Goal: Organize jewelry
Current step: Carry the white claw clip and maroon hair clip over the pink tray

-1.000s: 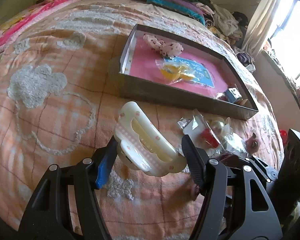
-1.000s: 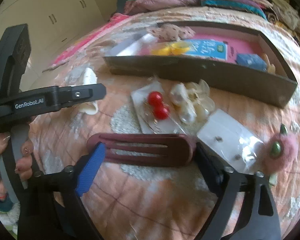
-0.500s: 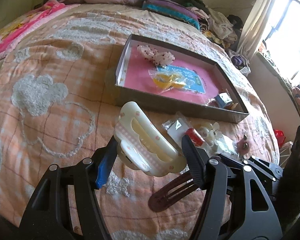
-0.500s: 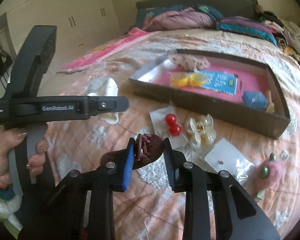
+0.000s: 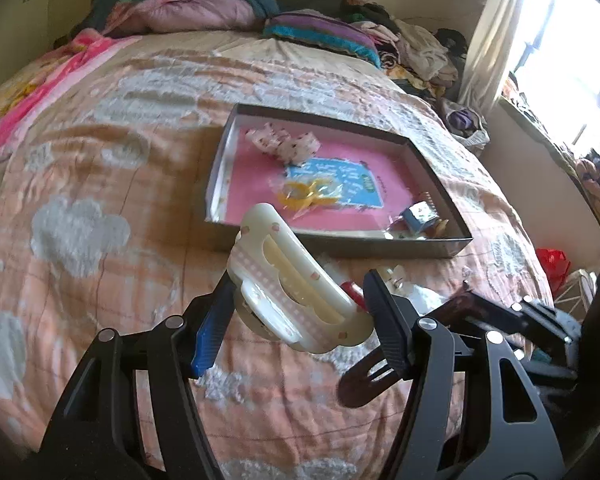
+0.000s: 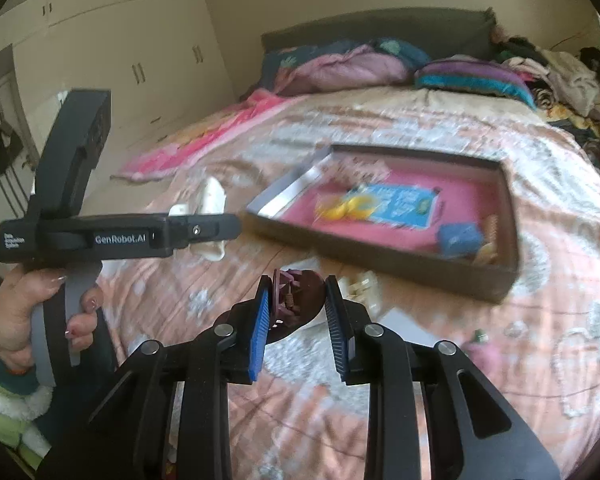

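Note:
My left gripper (image 5: 300, 312) is shut on a cream hair claw clip (image 5: 288, 280), held above the peach bedspread. My right gripper (image 6: 296, 304) is shut on a dark maroon hair clip (image 6: 296, 300); that maroon clip (image 5: 364, 380) also shows low right in the left wrist view. Ahead lies a shallow dark tray (image 5: 380, 248) with a pink floor, holding a blue card, a yellow piece, a spotted bow and a small blue box. In the right wrist view the tray (image 6: 380, 256) sits right of centre, and the left gripper (image 6: 204, 232) reaches in from the left with the cream clip (image 6: 212, 200).
Small jewelry packets and pale clips (image 5: 400, 280) lie on the bedspread in front of the tray. A pink fuzzy item (image 6: 480, 352) rests lower right. Pillows and piled clothes (image 5: 400, 40) line the far side. A hand (image 6: 28, 312) grips the left tool's handle.
The right gripper closed on the maroon clip and lifted it off the bedspread. Both grippers have risen, so the tray and bed look farther away. The cream clip stays in the left gripper.

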